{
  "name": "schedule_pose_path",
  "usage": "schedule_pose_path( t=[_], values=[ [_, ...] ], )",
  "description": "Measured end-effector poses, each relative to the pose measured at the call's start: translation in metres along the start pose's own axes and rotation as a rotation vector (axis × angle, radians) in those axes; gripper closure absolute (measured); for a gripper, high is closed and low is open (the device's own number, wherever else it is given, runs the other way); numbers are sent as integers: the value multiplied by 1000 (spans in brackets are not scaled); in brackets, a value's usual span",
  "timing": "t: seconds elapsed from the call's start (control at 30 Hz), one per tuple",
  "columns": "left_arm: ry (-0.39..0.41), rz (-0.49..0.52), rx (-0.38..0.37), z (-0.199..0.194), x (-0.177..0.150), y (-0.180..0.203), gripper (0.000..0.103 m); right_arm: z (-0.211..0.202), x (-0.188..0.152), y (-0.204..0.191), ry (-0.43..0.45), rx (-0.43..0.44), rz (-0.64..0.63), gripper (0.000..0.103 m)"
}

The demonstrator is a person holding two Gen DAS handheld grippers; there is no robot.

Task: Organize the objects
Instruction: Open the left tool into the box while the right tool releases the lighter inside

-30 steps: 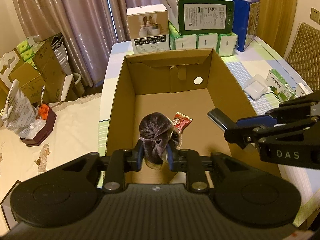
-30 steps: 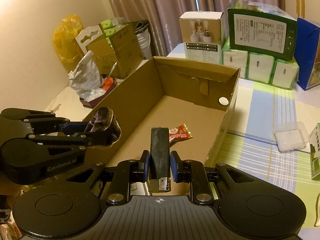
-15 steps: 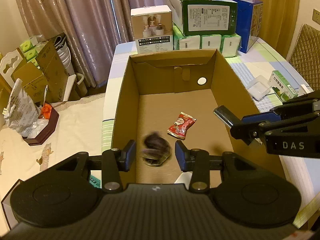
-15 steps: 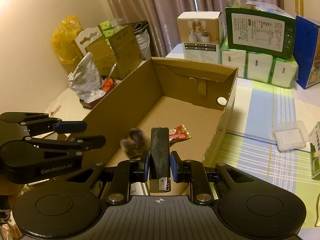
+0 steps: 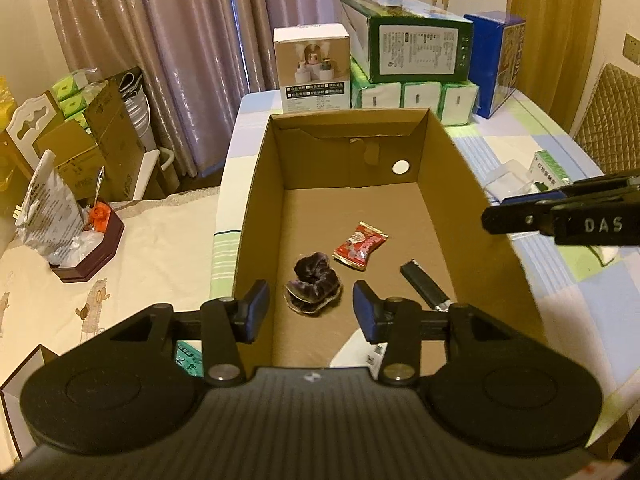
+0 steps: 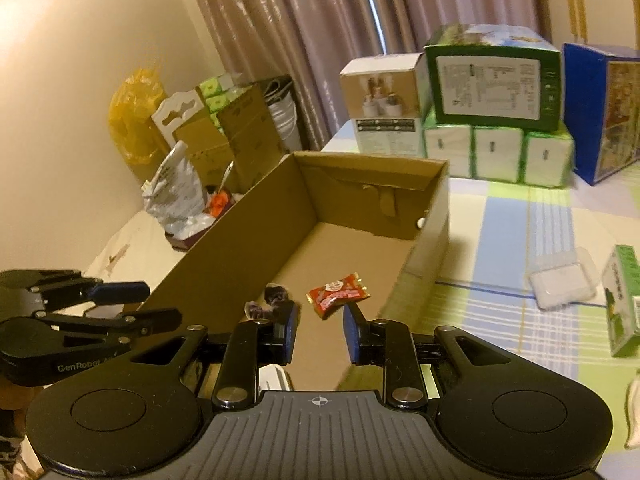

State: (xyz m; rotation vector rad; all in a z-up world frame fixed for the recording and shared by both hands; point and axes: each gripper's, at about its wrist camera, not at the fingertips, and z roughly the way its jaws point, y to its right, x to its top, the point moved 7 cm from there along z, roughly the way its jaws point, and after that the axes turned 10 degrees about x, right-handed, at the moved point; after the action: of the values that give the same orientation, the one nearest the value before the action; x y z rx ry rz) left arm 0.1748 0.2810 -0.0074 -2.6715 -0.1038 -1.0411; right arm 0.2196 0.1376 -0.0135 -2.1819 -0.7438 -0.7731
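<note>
Two grippers hang empty, jaws apart: the left gripper (image 5: 311,309), marked "GenRobot", and the right gripper (image 6: 319,332), marked "DAS". Low in frame, a dark scrunchie (image 5: 315,285), red candy wrapper (image 5: 360,245) and black stapler (image 5: 425,285) lie on the cardboard box (image 5: 450,172) floor; its upper half is bare.

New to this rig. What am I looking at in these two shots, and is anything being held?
No robot arm: a person holds a two-finger tool in each hand, each with a fisheye camera looking along its fingers. One picture is from the left tool, the other from the right tool; each also catches the other tool at its edge. Both are open and hold nothing. Below them a cardboard box on a table contains a dark scrunchie, a red candy wrapper and a slim black object. More boxes are stacked behind.
</note>
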Motion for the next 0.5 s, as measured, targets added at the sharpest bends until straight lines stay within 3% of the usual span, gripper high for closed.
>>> schedule_pose_path(
  t=[0.13,0.3,0.37,0.43,0.5],
  values=[
    [15,-26,-9,-19,-4,5,62,-28,-4,-4,27,4,17,80],
    [42,-54,-23,-48,-12,18,52,-66,-17,-12,54,-6,14,75],
    [43,-64,-29,-58,-17,23,51,-81,-24,-14,67,-20,9,48],
    [47,-79,-36,-69,-20,29,47,-98,-33,-16,87,-38,-5,38],
    [57,-93,-39,-80,-24,33,38,-112,-42,-16,92,-45,-7,36]
  ],
)
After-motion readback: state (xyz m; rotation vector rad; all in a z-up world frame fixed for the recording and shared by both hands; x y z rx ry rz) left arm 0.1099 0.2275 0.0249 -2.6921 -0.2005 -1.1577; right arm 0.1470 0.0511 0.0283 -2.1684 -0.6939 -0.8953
